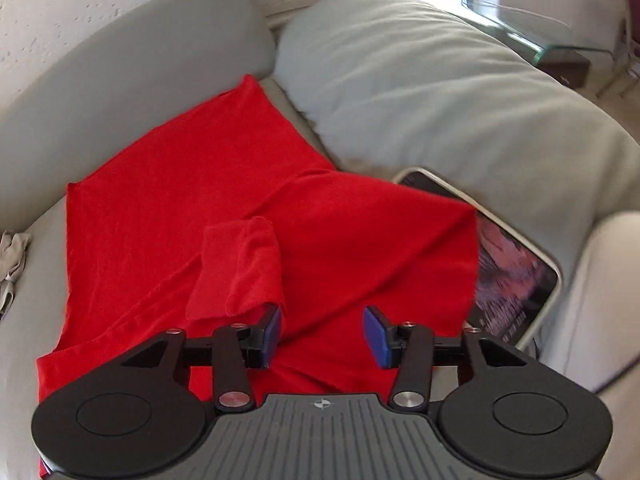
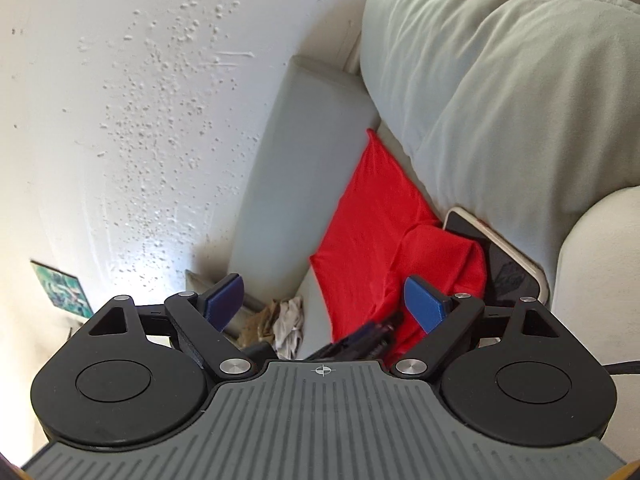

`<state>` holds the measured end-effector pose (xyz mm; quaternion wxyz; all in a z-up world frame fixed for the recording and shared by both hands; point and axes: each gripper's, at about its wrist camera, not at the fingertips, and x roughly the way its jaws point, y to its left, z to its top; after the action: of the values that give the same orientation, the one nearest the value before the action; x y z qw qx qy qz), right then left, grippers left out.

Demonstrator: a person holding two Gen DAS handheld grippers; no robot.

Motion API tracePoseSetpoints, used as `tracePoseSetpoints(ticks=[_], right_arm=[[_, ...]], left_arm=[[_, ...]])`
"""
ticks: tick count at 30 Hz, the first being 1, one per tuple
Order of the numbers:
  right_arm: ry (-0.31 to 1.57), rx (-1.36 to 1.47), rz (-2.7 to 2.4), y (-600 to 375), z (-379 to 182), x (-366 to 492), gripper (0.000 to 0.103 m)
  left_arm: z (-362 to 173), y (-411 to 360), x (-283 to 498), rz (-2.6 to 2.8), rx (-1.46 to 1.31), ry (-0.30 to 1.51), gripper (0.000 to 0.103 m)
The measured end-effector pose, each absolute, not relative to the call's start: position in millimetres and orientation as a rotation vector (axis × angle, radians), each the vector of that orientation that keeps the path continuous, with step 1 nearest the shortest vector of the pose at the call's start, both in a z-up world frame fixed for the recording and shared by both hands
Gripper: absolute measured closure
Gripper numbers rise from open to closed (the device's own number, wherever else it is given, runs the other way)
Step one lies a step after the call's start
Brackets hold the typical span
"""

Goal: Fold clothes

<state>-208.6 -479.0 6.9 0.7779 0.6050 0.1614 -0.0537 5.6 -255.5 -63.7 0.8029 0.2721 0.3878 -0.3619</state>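
A red garment [image 1: 208, 208] lies spread on the grey sofa seat [image 1: 36, 248], with a rumpled sleeve or fold [image 1: 240, 268] humped up near the front. My left gripper [image 1: 322, 334] hovers just above the garment's near part, open, and the hump of cloth rests against its left finger [image 1: 272, 330]. In the right wrist view the same red garment [image 2: 372, 232] lies farther off on the seat. My right gripper [image 2: 324, 304] is held high above the sofa, open and holding nothing. The other gripper's black body [image 2: 360, 338] shows between its fingers.
A tablet or phone with a lit screen [image 1: 512, 264] lies at the garment's right edge, partly under it. Large grey back cushions [image 1: 420, 88] rise behind. A crumpled pale cloth [image 2: 290, 326] lies at the seat's left end. A glass table [image 1: 532, 28] stands beyond. A white wall [image 2: 140, 120] runs along the left.
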Motion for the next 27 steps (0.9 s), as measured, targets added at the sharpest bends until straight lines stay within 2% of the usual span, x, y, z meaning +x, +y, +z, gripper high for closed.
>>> tracePoseSetpoints(ticks=[2,4,7,11,13,15,16,17,18,21,27], right_arm=[[0.353,1.314,-0.125,-479.6,3.6,-206.1,0.013],[0.359,1.315,-0.127,-479.6,0.9,-201.9,0.013],[0.394,1.290,-0.118,-474.2,-0.9,-189.9,0.013],[0.489,1.233,-0.095,-458.2,-6.4,-158.5,0.013],[0.565,1.167,-0.084,-445.6,-9.2,-135.8,0.014],[0.641,1.039,-0.072,-427.0,-9.7,-108.6,0.023],[0.675,0.964,-0.061,-416.8,-9.4,-94.2,0.037],[0.708,0.893,-0.049,-405.7,-10.5,-78.8,0.047],[0.741,0.823,-0.037,-394.4,-12.2,-63.2,0.047],[0.806,0.726,0.020,-362.5,-25.0,-20.9,0.047],[0.917,0.593,-0.064,-328.4,-61.2,46.1,0.045]], left_arm=[[-56.8,-235.5,-4.2,-0.806,0.576,0.828,0.049],[-49.9,-215.5,-14.1,-0.836,0.568,0.826,0.040],[-36.7,-179.6,-13.1,-0.818,0.486,0.836,0.038],[-27.1,-124.8,16.0,-0.651,0.225,0.869,0.039],[-27.5,-99.7,34.0,-0.532,0.109,0.860,0.047],[-30.8,-80.1,54.5,-0.418,0.026,0.864,0.052],[-33.3,-72.8,64.3,-0.383,-0.007,0.866,0.059],[-36.3,-69.3,74.5,-0.353,-0.019,0.866,0.063],[-39.3,-65.8,84.7,-0.324,-0.031,0.866,0.069],[-49.3,-61.6,108.6,-0.246,-0.015,0.879,0.076],[-75.4,-38.8,125.3,-0.160,-0.112,0.970,0.078]])
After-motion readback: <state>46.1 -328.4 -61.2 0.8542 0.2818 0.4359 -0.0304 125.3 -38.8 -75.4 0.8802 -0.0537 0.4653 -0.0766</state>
